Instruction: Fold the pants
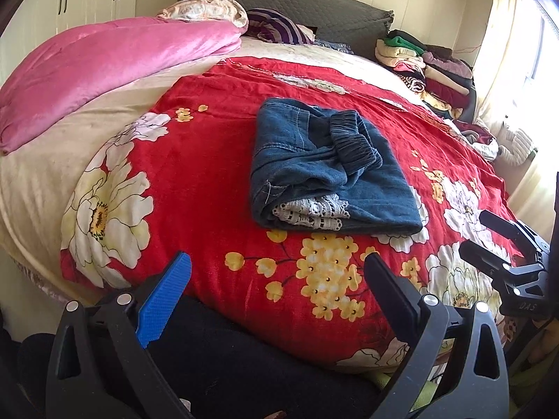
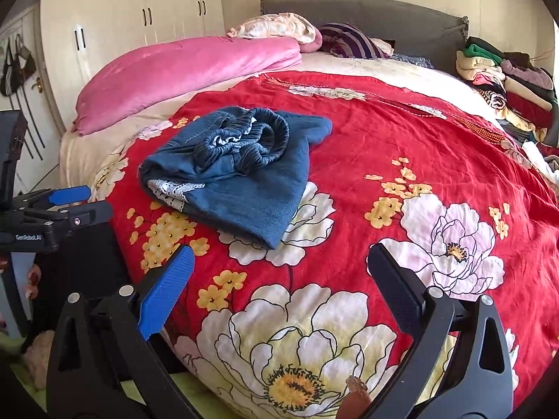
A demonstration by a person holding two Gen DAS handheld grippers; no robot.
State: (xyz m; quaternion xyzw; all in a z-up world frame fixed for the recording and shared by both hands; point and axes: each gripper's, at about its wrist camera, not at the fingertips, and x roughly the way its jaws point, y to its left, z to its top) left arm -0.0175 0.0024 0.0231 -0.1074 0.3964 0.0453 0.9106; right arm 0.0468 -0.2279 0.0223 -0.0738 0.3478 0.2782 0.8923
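Note:
A pair of blue denim pants (image 1: pixel 328 171) lies folded into a compact bundle on the red floral bedspread (image 1: pixel 216 181), with the elastic waistband on top and white lace trim showing at the near edge. In the right wrist view the pants (image 2: pixel 237 174) sit left of centre. My left gripper (image 1: pixel 277 265) is open over the bed's near edge, short of the pants, with nothing between its fingers. My right gripper (image 2: pixel 279 258) is open too, above the bedspread (image 2: pixel 401 132) and to the right of the pants. Each gripper shows in the other's view: the right gripper (image 1: pixel 489 234) and the left gripper (image 2: pixel 87 199).
A pink quilt (image 1: pixel 104 66) lies along the bed's left side, with pillows (image 1: pixel 279 24) at the grey headboard (image 1: pixel 314 3). A pile of folded clothes (image 1: pixel 426 66) is stacked at the far right. White wardrobes (image 2: pixel 122 17) stand on the left. Something dark (image 1: pixel 227 349) lies below my left gripper.

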